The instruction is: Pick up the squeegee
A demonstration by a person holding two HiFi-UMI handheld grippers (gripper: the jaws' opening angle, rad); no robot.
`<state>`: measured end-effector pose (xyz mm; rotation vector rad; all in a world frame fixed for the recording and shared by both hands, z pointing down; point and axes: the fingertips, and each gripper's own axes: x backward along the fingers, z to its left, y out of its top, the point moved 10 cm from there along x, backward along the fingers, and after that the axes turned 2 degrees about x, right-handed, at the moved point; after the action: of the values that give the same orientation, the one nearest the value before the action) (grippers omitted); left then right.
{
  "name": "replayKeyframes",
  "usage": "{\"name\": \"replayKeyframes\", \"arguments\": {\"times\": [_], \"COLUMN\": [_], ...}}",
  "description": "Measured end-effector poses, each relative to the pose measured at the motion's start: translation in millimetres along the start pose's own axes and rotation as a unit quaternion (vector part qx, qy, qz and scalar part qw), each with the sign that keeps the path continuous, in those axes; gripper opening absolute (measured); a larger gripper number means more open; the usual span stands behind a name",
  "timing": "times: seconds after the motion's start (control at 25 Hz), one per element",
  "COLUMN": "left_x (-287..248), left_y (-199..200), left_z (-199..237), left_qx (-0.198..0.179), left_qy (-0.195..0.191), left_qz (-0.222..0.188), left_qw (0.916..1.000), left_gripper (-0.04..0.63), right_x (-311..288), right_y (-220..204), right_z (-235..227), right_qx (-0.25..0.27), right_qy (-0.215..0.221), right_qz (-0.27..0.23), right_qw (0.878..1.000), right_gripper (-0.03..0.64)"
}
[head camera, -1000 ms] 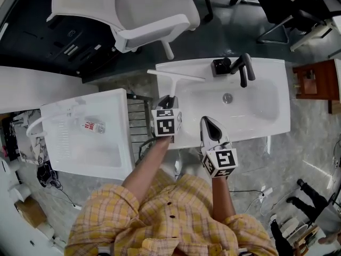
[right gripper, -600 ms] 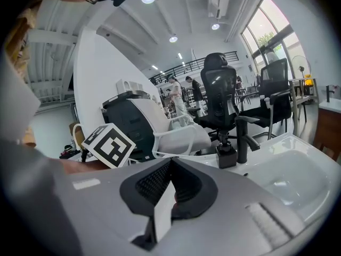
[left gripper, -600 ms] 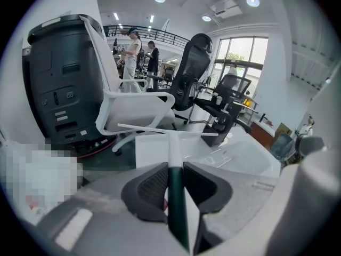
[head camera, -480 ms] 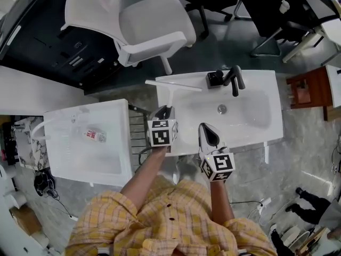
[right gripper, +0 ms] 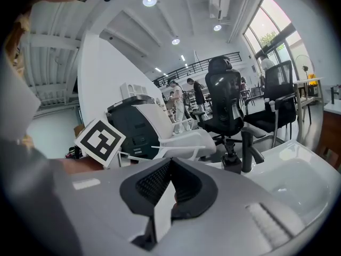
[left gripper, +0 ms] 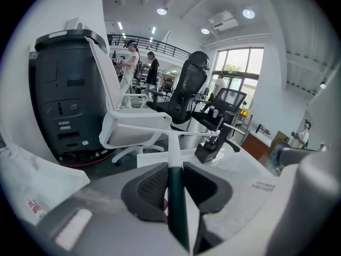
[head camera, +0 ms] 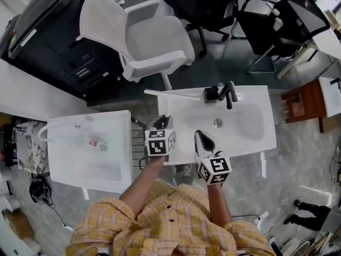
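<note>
The squeegee has a thin white blade (head camera: 173, 95) that hangs over the white sink's (head camera: 250, 137) back left corner. Its handle runs back toward me into my left gripper (head camera: 161, 122). In the left gripper view the dark green handle (left gripper: 177, 207) is pinched between the black jaw pads, and the white neck and blade (left gripper: 176, 141) stick out ahead; the left gripper (left gripper: 173, 167) is shut on it. My right gripper (head camera: 199, 136) hovers over the sink's front rim, just right of the left one. It is shut (right gripper: 170, 164) with nothing in it.
A black faucet (head camera: 226, 93) stands at the sink's back edge. A second white basin (head camera: 114, 159) at the left holds a small bottle (head camera: 96, 143). A white office chair (head camera: 144, 41) and black chairs (head camera: 208, 4) stand beyond the sink.
The head view has drifted and now takes in more floor and chairs. Both grippers and the squeegee keep nearly the same place relative to the sink.
</note>
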<state>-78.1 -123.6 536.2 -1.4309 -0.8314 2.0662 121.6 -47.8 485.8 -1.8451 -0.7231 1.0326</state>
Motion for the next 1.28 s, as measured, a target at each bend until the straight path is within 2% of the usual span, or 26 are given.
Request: {"name": "replayKeyframes", "arguments": {"times": [0.52,1.28], "left_x": [46.5,90.8], "left_y": [39.8,71.7], "left_z": [-11.6,-24.0], "left_qx": [-0.015,-0.028], "left_qy": [-0.024,-0.047], "left_qz": [-0.065,-0.141], "left_qw": [0.9975,0.9886], "left_gripper": [0.1,0.1], "right_x": [1.6,4.4], "right_y": [45.7,80.8], "right_z": [6.0,2.2], "right_qx": [0.031,0.047], "right_qy": [0.0,-0.016], "right_qz": [-0.029,-0.071], "right_qw": [0.999,0.996], "right_gripper": [0.002,0.0]}}
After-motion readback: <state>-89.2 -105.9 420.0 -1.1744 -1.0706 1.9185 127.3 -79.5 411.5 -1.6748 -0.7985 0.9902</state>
